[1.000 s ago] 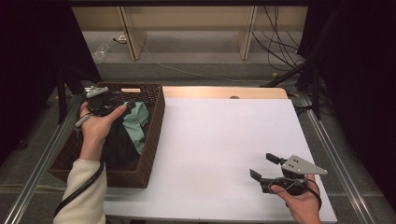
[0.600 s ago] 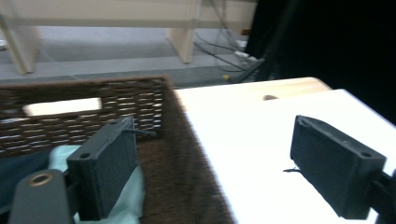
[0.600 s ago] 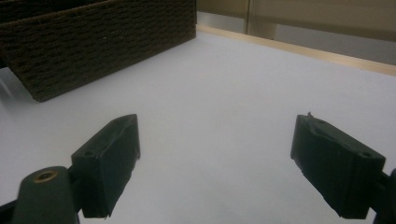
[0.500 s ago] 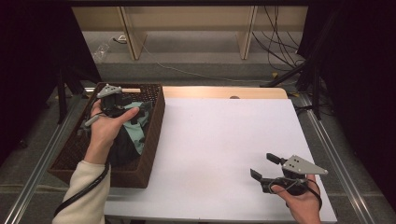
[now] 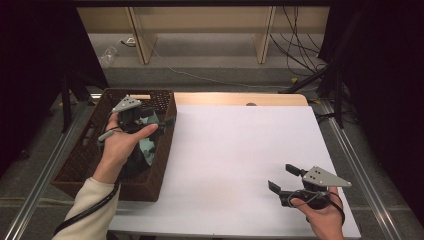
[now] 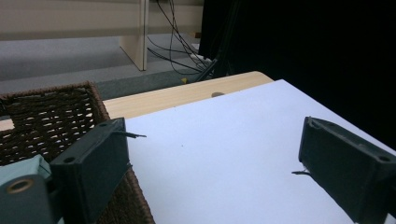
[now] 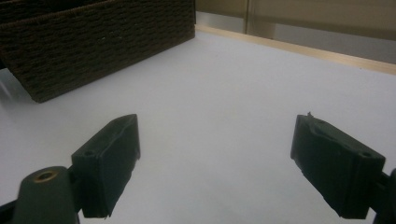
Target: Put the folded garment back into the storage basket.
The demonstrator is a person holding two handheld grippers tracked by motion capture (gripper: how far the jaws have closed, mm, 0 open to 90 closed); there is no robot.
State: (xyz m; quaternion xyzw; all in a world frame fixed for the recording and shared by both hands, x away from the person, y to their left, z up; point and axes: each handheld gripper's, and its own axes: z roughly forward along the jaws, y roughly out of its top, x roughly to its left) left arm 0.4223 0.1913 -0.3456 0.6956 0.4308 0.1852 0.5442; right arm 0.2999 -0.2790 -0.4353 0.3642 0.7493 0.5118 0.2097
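I have the left gripper [image 5: 167, 121] hovering over the right-hand rim of the wicker basket [image 5: 80, 160], its jaws spread wide with nothing between them; they have just been opening, and in the left gripper view I see bare white desk [image 5: 240, 165] between the two black pads, with the basket wall at the lower left. The clothes [image 5: 145, 147], a pale green piece lying on darker fabric, sit inside the basket, just below and behind the left gripper toward my side, so I judge the gripper points away from them, out across the desk. To take hold of the cloth I would have to turn the jaws back and down into the basket. The heap seems to run along the basket's long side, from far to near, though most of it is hidden under my left hand [image 5: 122, 145]. The right gripper [image 5: 284, 179] rests low at the near right of the desk, jaws apart and empty, aimed toward the basket but well apart from it. The left one is plainly the nearer to the clothes.
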